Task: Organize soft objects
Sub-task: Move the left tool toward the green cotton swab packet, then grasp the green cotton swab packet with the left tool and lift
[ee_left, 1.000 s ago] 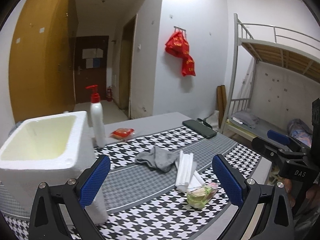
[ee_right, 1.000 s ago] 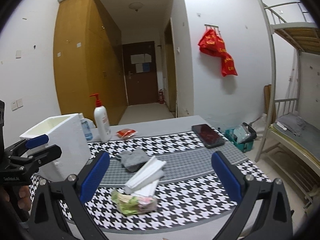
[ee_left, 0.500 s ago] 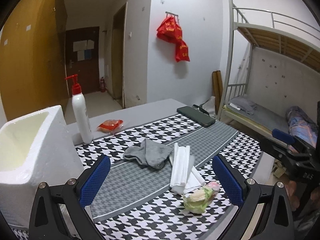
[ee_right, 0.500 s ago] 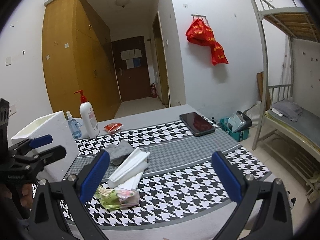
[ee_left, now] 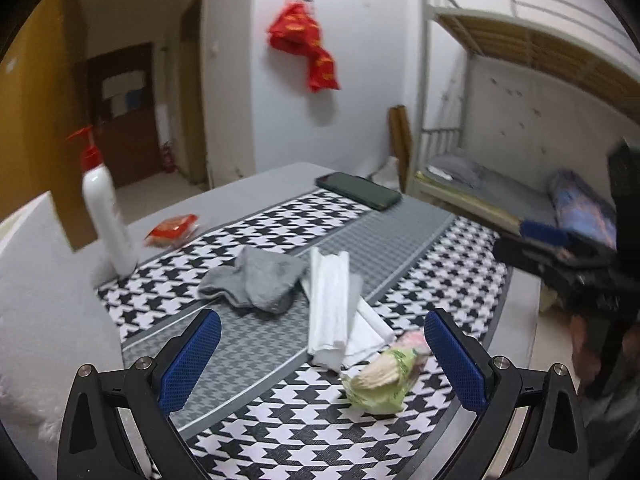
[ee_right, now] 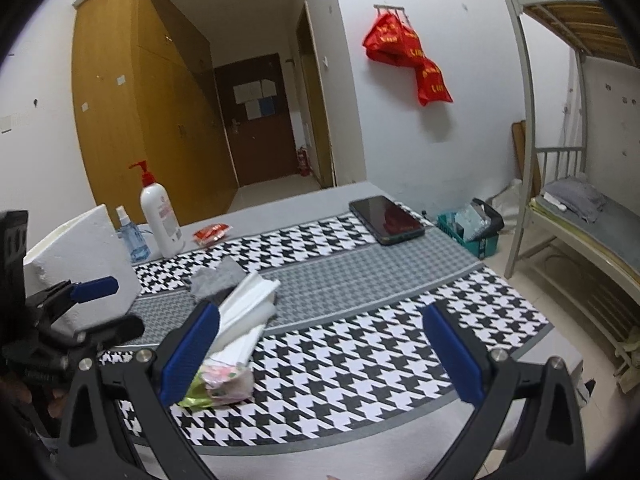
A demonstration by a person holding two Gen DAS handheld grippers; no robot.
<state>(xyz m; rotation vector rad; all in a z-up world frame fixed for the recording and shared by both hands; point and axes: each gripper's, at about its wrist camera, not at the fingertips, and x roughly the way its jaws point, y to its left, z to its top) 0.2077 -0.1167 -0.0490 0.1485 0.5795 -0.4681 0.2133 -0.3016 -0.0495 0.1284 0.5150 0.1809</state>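
— Nearest the left wrist camera, what do you see?

— Left gripper (ee_left: 320, 354), its blue dimpled pads spread wide and gripping nothing, above a houndstooth tablecloth (ee_left: 280, 432). Just ahead lies a crinkly green and pink plastic packet (ee_left: 382, 376), touching a stack of folded white sheets (ee_left: 332, 304).

— And the soft thing?

— Crumpled grey sock (ee_left: 256, 280), knitted and limp, lies just left of the white sheets on the cloth's grey band. Left of it stands a white foam box (ee_left: 36, 280) with a rough wall.

— Further back?

— Smooth white pump bottle (ee_left: 105, 216) with a red top, a flat red sachet (ee_left: 173, 228), then a glossy dark phone (ee_left: 358, 191) near the far edge.

— And the right side?

— Right gripper (ee_right: 322, 352) is released too, fingers far apart and bare, hovering over the cloth's near right part. Its left pad overlaps the packet and sheets in view; whether they touch, I cannot tell. A small clear blue spray bottle (ee_right: 130, 236) stands beside the pump bottle.
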